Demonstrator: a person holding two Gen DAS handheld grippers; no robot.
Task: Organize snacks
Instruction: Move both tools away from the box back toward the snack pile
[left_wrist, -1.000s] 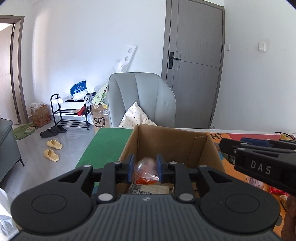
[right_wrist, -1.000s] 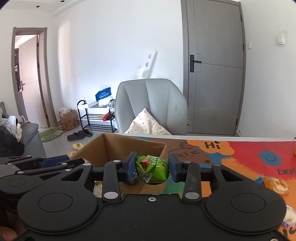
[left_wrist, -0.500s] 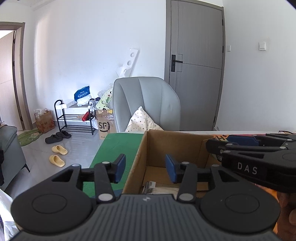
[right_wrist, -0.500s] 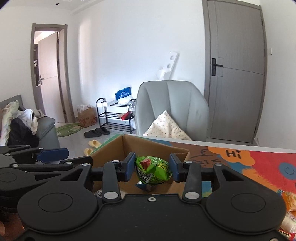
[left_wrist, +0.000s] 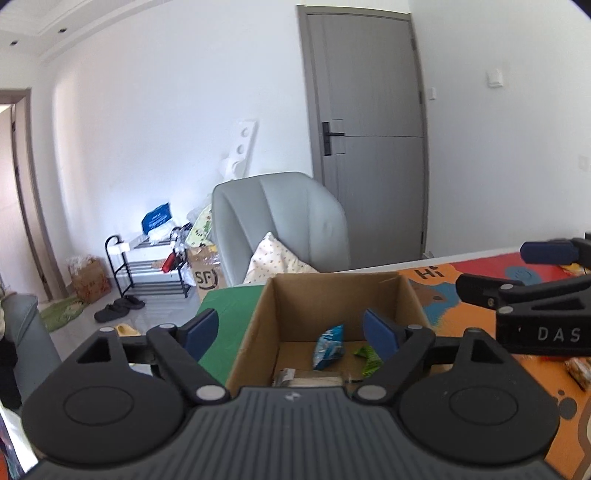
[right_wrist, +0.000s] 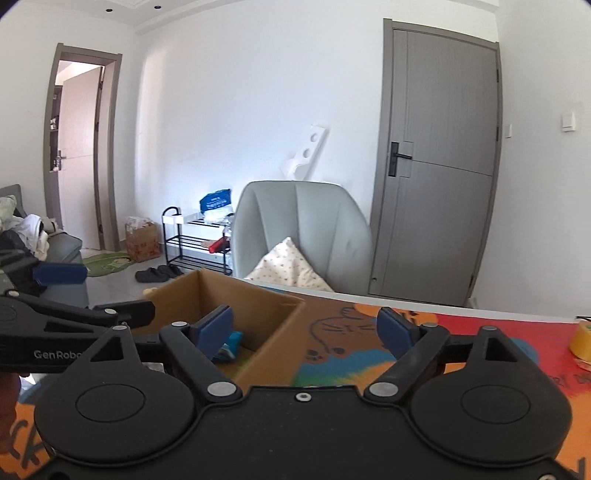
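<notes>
Snacks: a blue packet (left_wrist: 328, 346) and a green packet (left_wrist: 368, 355) lie inside the cardboard box (left_wrist: 332, 295), with a pale flat pack (left_wrist: 308, 377) near its front wall.
Box: open-topped, at the counter's (right_wrist: 480, 332) left end, on the colourful mat (left_wrist: 439, 291).
Left tool (left_wrist: 291, 332): released, jaws opening, nothing between them, held over the box's near edge.
Right tool (right_wrist: 306, 328): released, jaws opening, empty, over the box's right wall.
Beyond the counter: grey chair (right_wrist: 303, 225) with a patterned cushion (right_wrist: 288, 266), grey door (right_wrist: 439, 166), shoe rack (left_wrist: 147, 269).
</notes>
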